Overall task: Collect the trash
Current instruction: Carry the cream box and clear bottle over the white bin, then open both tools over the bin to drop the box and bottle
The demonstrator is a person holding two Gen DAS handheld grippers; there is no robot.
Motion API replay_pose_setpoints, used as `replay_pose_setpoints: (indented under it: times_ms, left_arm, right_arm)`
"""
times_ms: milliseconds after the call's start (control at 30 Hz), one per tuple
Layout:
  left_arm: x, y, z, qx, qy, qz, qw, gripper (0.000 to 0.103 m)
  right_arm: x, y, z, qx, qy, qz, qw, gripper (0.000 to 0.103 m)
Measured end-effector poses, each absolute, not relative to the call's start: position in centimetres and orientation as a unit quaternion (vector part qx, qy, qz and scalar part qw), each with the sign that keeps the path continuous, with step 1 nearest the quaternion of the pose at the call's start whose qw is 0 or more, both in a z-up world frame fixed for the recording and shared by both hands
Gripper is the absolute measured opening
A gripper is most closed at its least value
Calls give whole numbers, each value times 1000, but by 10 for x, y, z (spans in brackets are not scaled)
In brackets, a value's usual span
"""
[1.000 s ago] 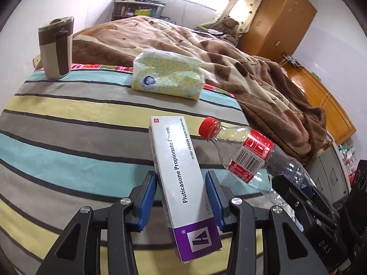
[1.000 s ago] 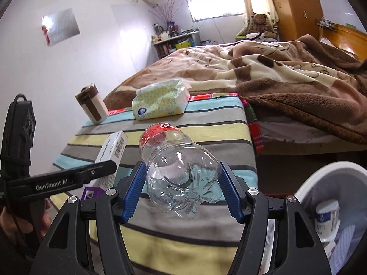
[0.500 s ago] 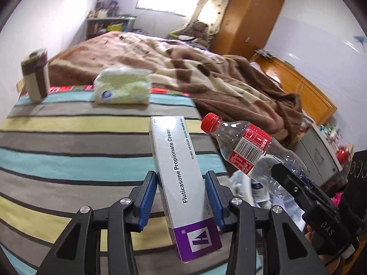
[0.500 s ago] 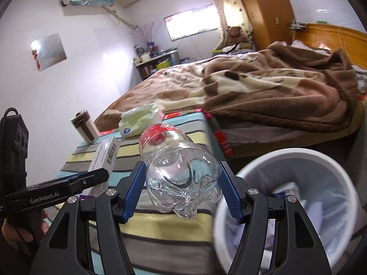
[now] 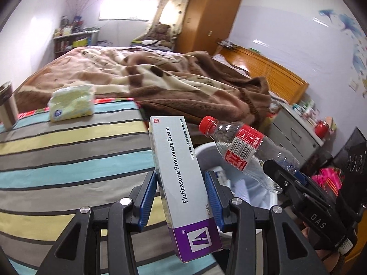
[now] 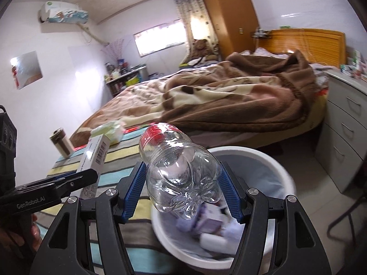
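Note:
My left gripper (image 5: 181,197) is shut on a grey and purple cream box (image 5: 181,178), held upright at the right edge of the striped cloth. The box also shows in the right wrist view (image 6: 93,158). My right gripper (image 6: 182,190) is shut on an empty clear plastic bottle (image 6: 181,174) with a red cap, held over the white trash bin (image 6: 270,162). In the left wrist view the bottle (image 5: 245,151) hangs above the bin (image 5: 204,149), to the right of the box. The bin holds several discarded items.
A tissue pack (image 5: 71,105) and a brown tumbler (image 5: 6,105) stand at the far side of the striped cloth (image 5: 68,160). A bed with a brown blanket (image 5: 160,80) lies behind. A grey drawer unit (image 6: 344,133) stands to the right of the bin.
Both grippers have swung to the right, away from the striped cloth. The bottle now hangs over the bin, and the box has come to the cloth's right edge beside it.

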State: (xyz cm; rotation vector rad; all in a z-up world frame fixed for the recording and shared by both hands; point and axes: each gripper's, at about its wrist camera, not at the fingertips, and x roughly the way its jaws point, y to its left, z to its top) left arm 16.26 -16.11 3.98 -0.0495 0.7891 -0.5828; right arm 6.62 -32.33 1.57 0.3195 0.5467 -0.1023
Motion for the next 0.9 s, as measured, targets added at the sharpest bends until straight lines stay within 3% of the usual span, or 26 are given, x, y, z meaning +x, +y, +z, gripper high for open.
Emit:
replay_pose_setpoints:
  times_ms: [500, 900]
  left_arm:
    - [162, -249, 8, 15, 419, -331, 845, 44]
    - [170, -274, -9, 19, 431, -338, 836, 45]
  right_arm:
    - [58, -369, -15, 167, 319, -125, 924, 65]
    - [60, -378, -33, 178, 346, -118, 913, 70]
